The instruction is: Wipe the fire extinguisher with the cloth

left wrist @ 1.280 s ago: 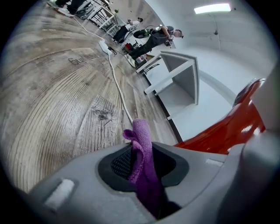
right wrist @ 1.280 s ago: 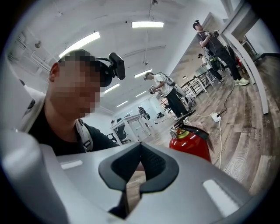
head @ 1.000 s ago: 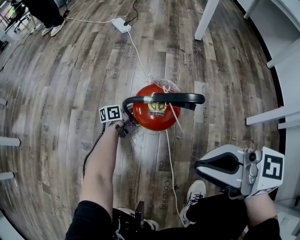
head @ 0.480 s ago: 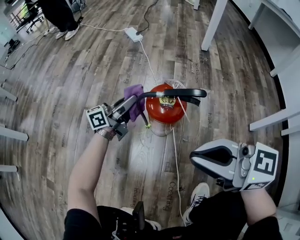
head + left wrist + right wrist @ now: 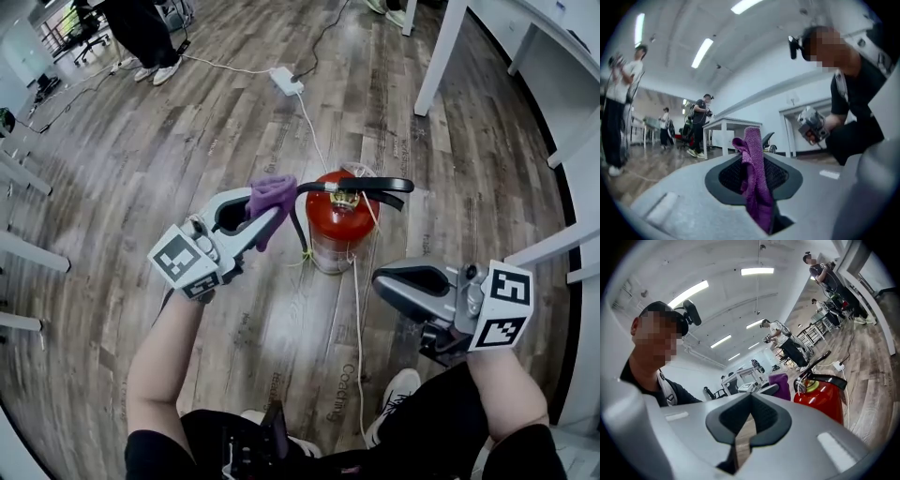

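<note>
The red fire extinguisher point(image 5: 336, 232) stands upright on the wood floor, its black handle point(image 5: 366, 186) on top. My left gripper point(image 5: 258, 214) hangs raised just left of the handle, shut on a purple cloth point(image 5: 273, 195) that sticks out past its tips, close to the handle's left end. In the left gripper view the cloth point(image 5: 753, 161) hangs folded between the pads. My right gripper point(image 5: 384, 279) is shut and holds nothing, low to the right of the extinguisher. The right gripper view shows the extinguisher point(image 5: 820, 394) and the cloth point(image 5: 781, 382) ahead of it.
A white power strip point(image 5: 286, 80) lies behind the extinguisher, and its cord point(image 5: 356, 309) runs past the base toward my shoe point(image 5: 396, 384). White table legs point(image 5: 439, 58) and shelving point(image 5: 553, 246) stand at right. Other people point(image 5: 141, 33) stand at the far left.
My left gripper has risen from low beside the extinguisher's body to handle height and rolled over, bringing the purple cloth into view. The right gripper has stayed about where it was.
</note>
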Motion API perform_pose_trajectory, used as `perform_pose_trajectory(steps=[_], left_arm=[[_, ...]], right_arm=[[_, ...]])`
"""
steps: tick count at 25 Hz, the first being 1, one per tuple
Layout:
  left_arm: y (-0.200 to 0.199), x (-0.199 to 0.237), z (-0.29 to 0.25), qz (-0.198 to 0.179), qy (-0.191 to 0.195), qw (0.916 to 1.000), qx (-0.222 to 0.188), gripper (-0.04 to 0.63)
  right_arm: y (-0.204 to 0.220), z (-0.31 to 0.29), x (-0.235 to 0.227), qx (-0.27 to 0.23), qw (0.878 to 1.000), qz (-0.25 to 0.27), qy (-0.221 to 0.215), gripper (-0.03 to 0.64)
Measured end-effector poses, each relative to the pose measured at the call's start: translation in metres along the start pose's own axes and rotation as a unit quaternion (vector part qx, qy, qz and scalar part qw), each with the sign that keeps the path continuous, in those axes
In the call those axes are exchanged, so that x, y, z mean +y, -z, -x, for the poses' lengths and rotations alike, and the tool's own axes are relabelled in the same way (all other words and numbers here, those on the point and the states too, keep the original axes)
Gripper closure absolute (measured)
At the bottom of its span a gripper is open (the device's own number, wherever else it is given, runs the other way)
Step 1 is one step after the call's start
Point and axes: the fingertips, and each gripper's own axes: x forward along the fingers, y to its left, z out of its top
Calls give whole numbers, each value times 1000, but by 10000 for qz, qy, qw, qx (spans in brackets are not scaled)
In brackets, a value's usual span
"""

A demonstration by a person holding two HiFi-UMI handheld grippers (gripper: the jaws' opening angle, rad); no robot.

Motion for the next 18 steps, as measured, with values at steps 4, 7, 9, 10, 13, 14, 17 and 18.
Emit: perform_pose_trajectory(steps=[4,7,9,10,13,14,17,18], left_arm=[[8,-16,-20,-1391,-233,9885,537,512],[20,-31,-35,-2356,-210,9680,836,511],[25,-39,-38,-2759,-178,9576,808,511],[28,-42,-38,-2874,-176,9546,763,511],[43,-48,-33,-3060,-169,9492,716,511],[48,-48,-30,-3116,-181,9472,739,509],[71,-48,-24,-3262,-183,9408,899,509],[82,-49,-23,-3292,-138,9388,1006,509]], right_arm=[[-6,7,-1,-132,9999,59,73,614],[-6,11,-1,-171,9998,0,96,614],[-8,13,1,-186,9998,-1,68,614],[-9,14,2,-197,9998,9,51,614],[-11,15,1,-215,9998,10,24,614],[-10,14,0,-203,9998,-5,17,614],[-7,13,-6,-141,9999,-57,26,614],[-6,12,-9,-130,9999,-76,38,614]])
